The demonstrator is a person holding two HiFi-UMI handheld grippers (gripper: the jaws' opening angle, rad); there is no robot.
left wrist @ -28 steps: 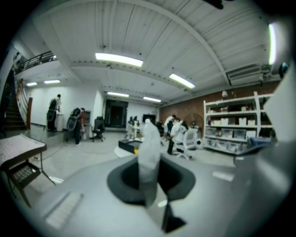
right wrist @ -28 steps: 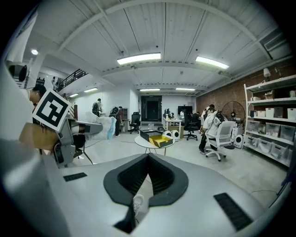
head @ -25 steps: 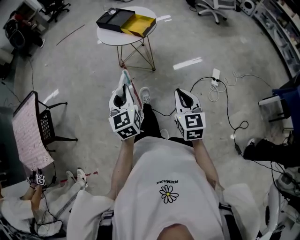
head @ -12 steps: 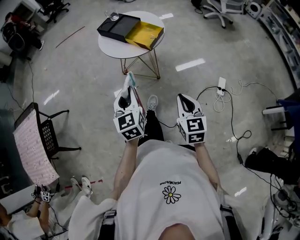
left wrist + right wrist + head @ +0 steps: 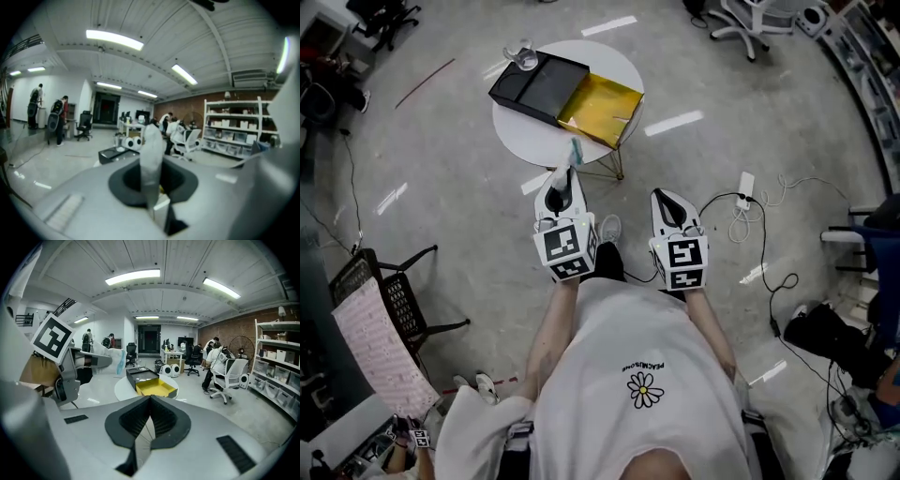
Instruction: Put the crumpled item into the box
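Observation:
A black box (image 5: 539,86) with a yellow open half (image 5: 602,111) lies on a round white table (image 5: 525,131) ahead of me. My left gripper (image 5: 570,174) is shut on the crumpled item (image 5: 575,150), a pale thin wrapper that sticks out past its tips toward the table's near edge. In the left gripper view the crumpled item (image 5: 151,159) stands upright between the jaws. My right gripper (image 5: 669,199) is shut with nothing in it, level with the left one and short of the table. The right gripper view shows the box (image 5: 150,380) ahead.
A small glass (image 5: 522,56) stands by the box's far corner. A black wire chair (image 5: 398,305) with a pink sheet is at the left. A power strip and cables (image 5: 745,187) lie on the floor to the right. An office chair (image 5: 741,19) stands far right.
The table with the box has come nearer and lower in the head view as I walk toward it. Both grippers keep their pose, and the left one still holds the item.

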